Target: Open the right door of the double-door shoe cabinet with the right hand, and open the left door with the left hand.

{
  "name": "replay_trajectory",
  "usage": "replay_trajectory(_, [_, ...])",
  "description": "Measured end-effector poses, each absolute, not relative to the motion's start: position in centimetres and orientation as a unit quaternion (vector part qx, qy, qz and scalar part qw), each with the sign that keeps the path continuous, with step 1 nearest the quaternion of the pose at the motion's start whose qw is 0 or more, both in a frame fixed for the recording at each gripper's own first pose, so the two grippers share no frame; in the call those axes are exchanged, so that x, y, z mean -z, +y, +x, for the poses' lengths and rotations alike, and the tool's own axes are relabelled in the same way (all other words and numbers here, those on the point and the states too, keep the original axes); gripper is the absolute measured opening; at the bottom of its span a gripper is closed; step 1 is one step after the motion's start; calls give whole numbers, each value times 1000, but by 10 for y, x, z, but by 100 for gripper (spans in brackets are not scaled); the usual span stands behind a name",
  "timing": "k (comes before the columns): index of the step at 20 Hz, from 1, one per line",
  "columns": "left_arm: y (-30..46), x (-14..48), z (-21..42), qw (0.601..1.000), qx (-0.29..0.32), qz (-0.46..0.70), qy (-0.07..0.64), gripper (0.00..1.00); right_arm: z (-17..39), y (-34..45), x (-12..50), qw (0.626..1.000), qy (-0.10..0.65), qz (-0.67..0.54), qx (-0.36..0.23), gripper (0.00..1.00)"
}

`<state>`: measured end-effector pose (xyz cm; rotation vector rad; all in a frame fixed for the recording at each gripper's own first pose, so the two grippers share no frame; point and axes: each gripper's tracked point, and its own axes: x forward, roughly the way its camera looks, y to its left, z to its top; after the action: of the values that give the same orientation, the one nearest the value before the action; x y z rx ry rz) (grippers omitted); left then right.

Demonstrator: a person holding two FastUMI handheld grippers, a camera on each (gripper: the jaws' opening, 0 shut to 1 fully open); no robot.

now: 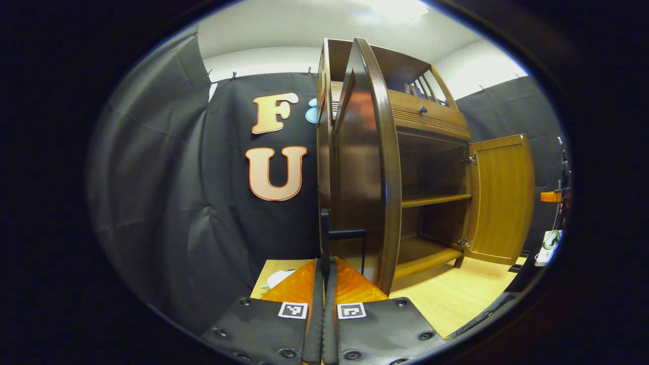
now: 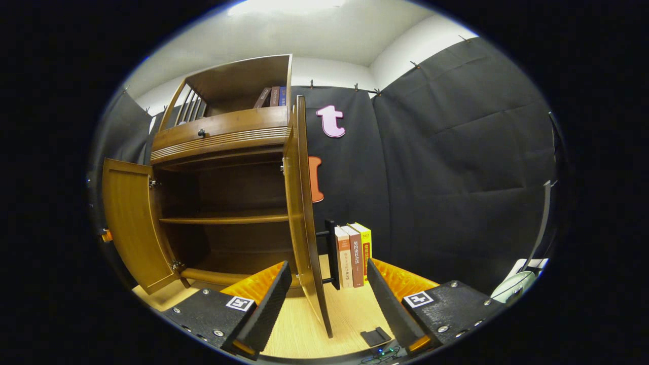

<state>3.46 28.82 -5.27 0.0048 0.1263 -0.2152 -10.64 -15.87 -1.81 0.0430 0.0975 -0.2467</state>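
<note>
The wooden shoe cabinet point(image 1: 431, 121) stands with both doors swung out. In the left gripper view the left door point(image 1: 362, 167) is edge-on right in front of me, and my left gripper point(image 1: 324, 268) is shut on its black vertical handle point(image 1: 325, 228). The right door point(image 1: 502, 197) hangs wide open farther right. In the right gripper view the right door point(image 2: 303, 203) is edge-on between the spread fingers of my right gripper point(image 2: 328, 266), which is open and touches nothing. Its black handle point(image 2: 332, 253) sits on the door's outer face. The left door point(image 2: 132, 223) stands open at the left.
Three upright books point(image 2: 355, 253) stand on the wooden floor point(image 2: 350, 309) just beyond the right door. More books point(image 2: 274, 96) sit in the cabinet's top compartment. A white object point(image 2: 522, 284) lies low at the right. Inside, the cabinet shelf point(image 2: 223, 219) is bare.
</note>
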Motion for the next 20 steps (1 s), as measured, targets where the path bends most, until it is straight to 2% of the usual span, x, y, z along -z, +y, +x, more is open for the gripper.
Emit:
replay_trajectory(1, [290,53,34,992,111,2,60,8,-107,-160,16,991,49,15,124,92])
replay_trajectory(2, [295,53,32,992,111,2,59,9,-108,-160,14,991,49,12,124,99])
replay_trajectory(4, [302,61,21,992,109,-2,66,17,-108,-158,11,991,47,7,122,99])
replay_trajectory(6, [304,60,8,992,101,-19,69,12,-105,-160,11,992,48,3,121,99])
replay_trajectory(7, [306,58,1,994,88,-18,69,14,-104,-162,12,992,48,4,119,99])
replay_trajectory(11, [299,35,-37,998,34,5,60,14,-98,-172,12,992,52,-3,114,99])
replay_trajectory(12, [295,23,-44,999,18,5,50,10,-98,-175,9,992,49,-6,112,92])
replay_trajectory(13, [289,15,-48,999,-2,-2,45,12,-97,-176,5,993,46,-5,109,92])
replay_trajectory(14, [285,5,-54,999,-30,-5,37,8,-95,-176,3,994,42,-3,105,98])
replay_trajectory(15, [279,-2,-57,998,-60,-12,27,9,-94,-176,2,994,40,-3,102,98])
replay_trajectory(16, [266,-6,-61,997,-73,-20,21,8,-93,-176,4,994,38,-5,99,92])
replay_trajectory(18, [228,-17,-58,996,-83,-37,3,8,-89,-172,8,995,39,-4,87,92])
replay_trajectory(19, [206,-19,-52,996,-79,-51,2,8,-87,-167,11,996,39,3,76,98])
replay_trajectory(20, [192,-13,-48,995,-79,-56,9,5,-84,-164,15,997,41,13,65,98])
